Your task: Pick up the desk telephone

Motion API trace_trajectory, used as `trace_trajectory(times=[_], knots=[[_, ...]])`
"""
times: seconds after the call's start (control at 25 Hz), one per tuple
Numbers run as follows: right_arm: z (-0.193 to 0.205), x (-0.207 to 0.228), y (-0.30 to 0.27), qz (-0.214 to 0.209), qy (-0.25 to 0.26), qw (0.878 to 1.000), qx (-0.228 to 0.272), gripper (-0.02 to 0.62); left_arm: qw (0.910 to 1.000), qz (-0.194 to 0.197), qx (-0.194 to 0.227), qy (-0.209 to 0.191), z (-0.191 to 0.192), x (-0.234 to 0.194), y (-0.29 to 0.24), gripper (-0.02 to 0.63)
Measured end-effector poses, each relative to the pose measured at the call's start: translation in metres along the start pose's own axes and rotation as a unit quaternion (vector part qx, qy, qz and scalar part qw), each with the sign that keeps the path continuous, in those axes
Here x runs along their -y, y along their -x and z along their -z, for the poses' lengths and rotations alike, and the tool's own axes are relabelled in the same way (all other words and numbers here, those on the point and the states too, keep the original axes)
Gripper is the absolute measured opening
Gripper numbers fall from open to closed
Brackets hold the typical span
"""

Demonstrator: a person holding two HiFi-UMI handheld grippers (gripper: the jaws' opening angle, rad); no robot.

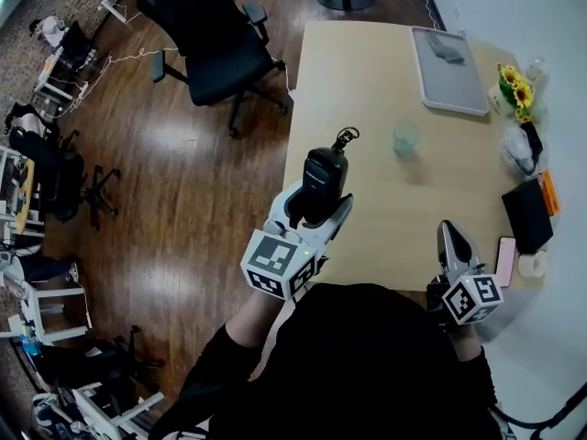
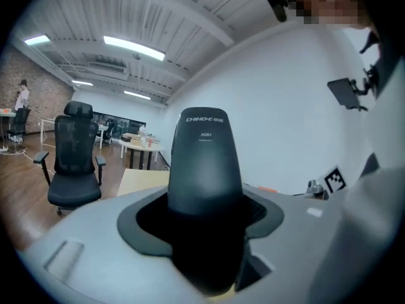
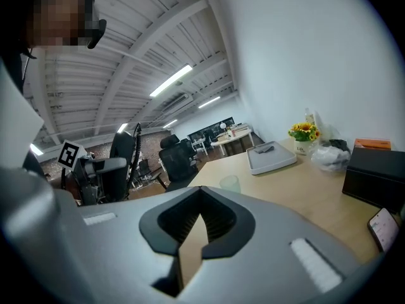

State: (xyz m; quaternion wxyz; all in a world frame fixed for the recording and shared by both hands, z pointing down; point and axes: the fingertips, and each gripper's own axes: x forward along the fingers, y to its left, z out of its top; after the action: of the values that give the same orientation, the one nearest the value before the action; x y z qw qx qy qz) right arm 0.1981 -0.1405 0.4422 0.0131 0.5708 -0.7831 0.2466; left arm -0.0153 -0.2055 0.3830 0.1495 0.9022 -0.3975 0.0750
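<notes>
- Desk (image 1: 367, 81): pale wood; grey tray (image 1: 448, 71) at far right corner, black box (image 1: 527, 214) at right edge.
- Desk telephone (image 1: 323, 183): black, upright, clear of desk top, over left edge toward near corner.
- Left gripper (image 1: 319, 211): jaws clamped on telephone's lower body.
- Right gripper (image 1: 451, 236): near edge, right side; jaws together, nothing between.
- Cup (image 1: 405, 138): mid-desk, well apart.
- Handling, judged: rigid plastic shell, light, not fragile; smooth tapered sides likely slippery. Best hold low on body, across widest flanks, as now.
</notes>
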Motion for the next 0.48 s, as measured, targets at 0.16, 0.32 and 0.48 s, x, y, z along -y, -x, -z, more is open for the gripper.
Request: trace_trajectory(times=[0.16, 0.32, 0.48], knots=[[0.001, -0.001, -0.004, -0.003, -0.002, 1.000, -0.003, 0.002, 0.9989, -0.030, 0.006, -0.035, -0.014, -0.002, 0.005, 0.262], [0.003, -0.007, -0.007, -0.012, 0.001, 1.000, -0.003, 0.002, 0.9967, -0.057, -0.019, -0.055, -0.006, -0.006, 0.009, 0.261], [0.004, -0.008, -0.009, -0.012, -0.002, 1.000, -0.005, 0.002, 0.9896, -0.091, -0.061, -0.094, 0.008, -0.016, 0.009, 0.261]])
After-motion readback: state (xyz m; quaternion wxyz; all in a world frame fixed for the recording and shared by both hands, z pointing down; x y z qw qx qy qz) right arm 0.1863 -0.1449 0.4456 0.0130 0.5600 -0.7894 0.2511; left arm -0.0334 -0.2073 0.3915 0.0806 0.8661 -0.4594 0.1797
